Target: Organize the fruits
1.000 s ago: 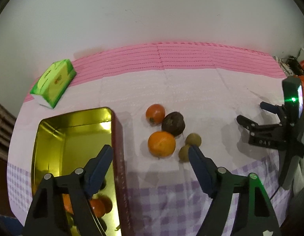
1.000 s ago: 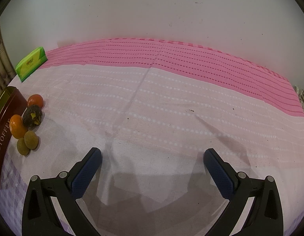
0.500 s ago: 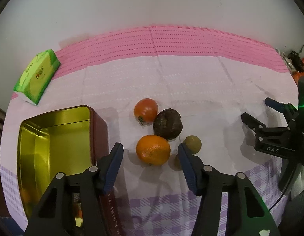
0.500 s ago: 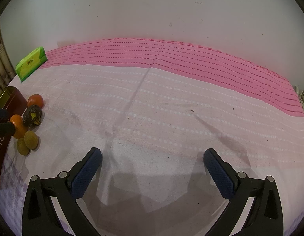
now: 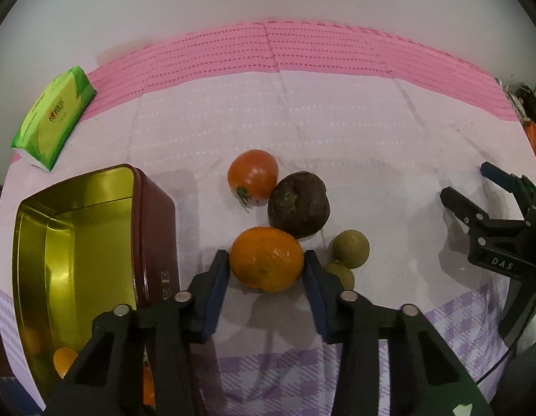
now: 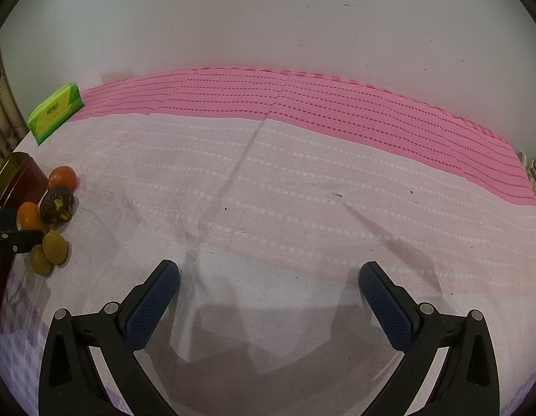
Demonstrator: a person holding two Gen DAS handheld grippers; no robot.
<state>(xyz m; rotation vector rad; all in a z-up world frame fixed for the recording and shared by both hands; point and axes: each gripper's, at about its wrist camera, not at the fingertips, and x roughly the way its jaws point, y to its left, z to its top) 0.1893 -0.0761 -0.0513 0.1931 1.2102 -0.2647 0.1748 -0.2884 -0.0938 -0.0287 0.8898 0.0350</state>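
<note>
An orange [image 5: 266,264] lies on the pink cloth, and my left gripper [image 5: 266,256] is closing on it, with both blue pads touching its sides. Just behind it sit a red-orange tomato [image 5: 253,175] and a dark brown fruit [image 5: 298,204]. Two small green fruits [image 5: 350,248] lie to the right, one partly hidden by my right finger. An open gold-lined red tin [image 5: 157,228] stands to the left with orange fruit [image 5: 63,360] in its near end. My right gripper [image 6: 269,277] hangs open over bare cloth, holding nothing.
A green tissue pack [image 5: 53,121] lies at the back left near the wall. The right gripper [image 5: 467,180] shows at the far right in the left wrist view. Cluttered items sit past the cloth's right edge [image 5: 524,104].
My left gripper came down over the fruit cluster and its jaws narrowed from wide apart onto the orange. The right gripper has not moved.
</note>
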